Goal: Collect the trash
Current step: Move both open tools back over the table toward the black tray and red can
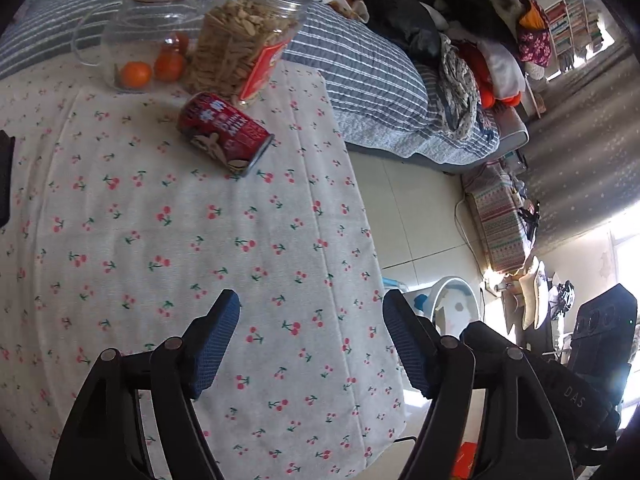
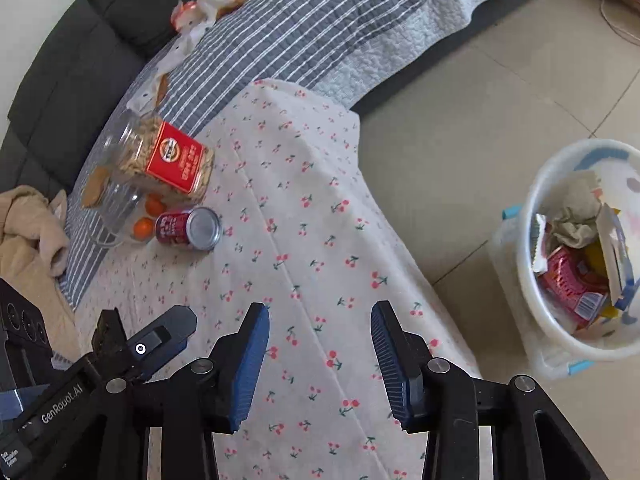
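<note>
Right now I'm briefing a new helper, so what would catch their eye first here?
Probably the red can lying on its side on the cherry-print tablecloth, beside a jar of snacks. Next, the white bin on the floor past the table's edge, already holding wrappers. Both grippers are open and empty.

Right hand-held gripper (image 2: 320, 364): jaws apart, nothing between, above cherry-print surface (image 2: 320, 208). Red can (image 2: 188, 229) on its side near surface's far edge, beside snack jar (image 2: 168, 160). White bin (image 2: 580, 248), full of wrappers, on floor off surface's right edge.
</note>
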Available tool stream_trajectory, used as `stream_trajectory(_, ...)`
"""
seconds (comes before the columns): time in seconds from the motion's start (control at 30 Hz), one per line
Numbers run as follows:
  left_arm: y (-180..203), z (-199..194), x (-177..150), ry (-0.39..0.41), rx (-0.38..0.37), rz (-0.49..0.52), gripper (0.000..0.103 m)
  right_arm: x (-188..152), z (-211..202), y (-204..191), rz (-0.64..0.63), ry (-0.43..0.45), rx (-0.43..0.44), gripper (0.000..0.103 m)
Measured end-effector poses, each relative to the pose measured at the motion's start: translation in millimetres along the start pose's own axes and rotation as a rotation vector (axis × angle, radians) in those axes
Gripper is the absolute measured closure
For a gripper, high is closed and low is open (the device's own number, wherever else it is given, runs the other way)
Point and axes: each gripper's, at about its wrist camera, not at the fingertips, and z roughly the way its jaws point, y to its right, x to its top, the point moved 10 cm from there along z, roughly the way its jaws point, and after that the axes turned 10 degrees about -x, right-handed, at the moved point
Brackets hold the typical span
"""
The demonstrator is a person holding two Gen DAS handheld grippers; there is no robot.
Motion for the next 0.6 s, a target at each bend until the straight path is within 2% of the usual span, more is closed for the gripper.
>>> stream_trajectory(0.13, -59, -33, 6, 0.029, 0.082, -0.066, 0.026, -17, 2, -48, -0.112, -0.023, 0.046, 0.055)
stream_trajectory(0.23, -101, -58, 7, 0.043, 0.146, -0.114, 0.026, -25, 1, -79, -0.182, -0.019, 0.074, 0.049)
stream_trajectory(0.3, -125, -74, 9, 0.058, 0.162, -0.151, 0.026, -30, 3, -97, -0.213, -0.026, 0.092, 0.044)
stream_trajectory(0.6, -242, -146, 23, 0.152, 0.268, -0.302, 0.026, -40, 30, -151, -0.26, -0.083, 0.142, 0.041)
